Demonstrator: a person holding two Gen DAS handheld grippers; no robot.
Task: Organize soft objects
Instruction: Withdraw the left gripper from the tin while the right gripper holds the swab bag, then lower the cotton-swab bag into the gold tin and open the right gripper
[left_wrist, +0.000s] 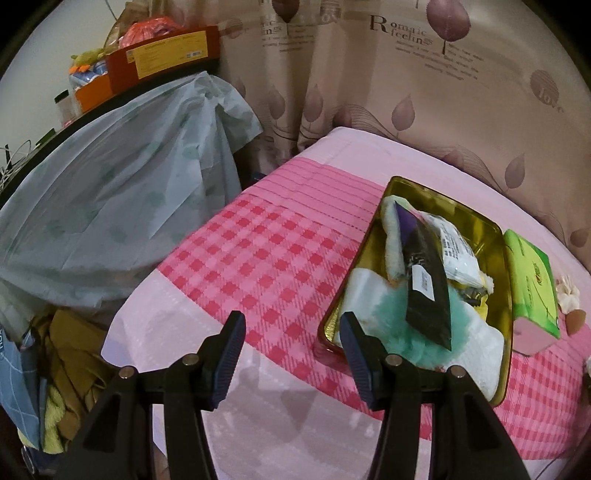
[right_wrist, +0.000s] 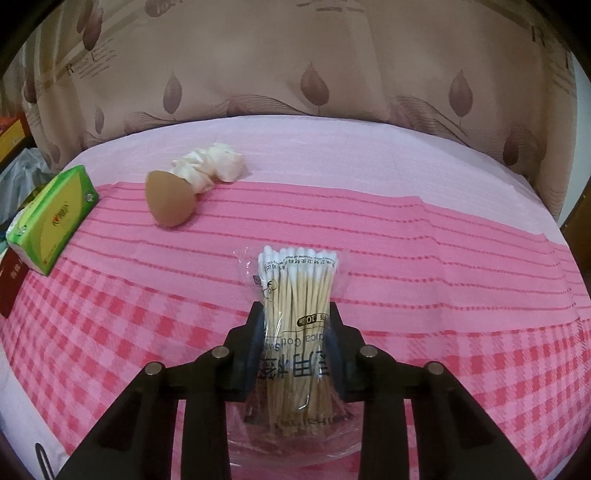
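Tissue pack (right_wrist: 51, 218) and sponge (right_wrist: 170, 199) lie beyond gripped swabs (right_wrist: 299, 306).

Glossy gold metal tin (left_wrist: 441, 192), woven checked cloth (right_wrist: 443, 266), crinkly clear plastic swab bag (right_wrist: 299, 295)

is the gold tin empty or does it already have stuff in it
Not empty. The gold tin holds a mint fluffy item, a dark packet and a white packet, piled almost rim to rim.
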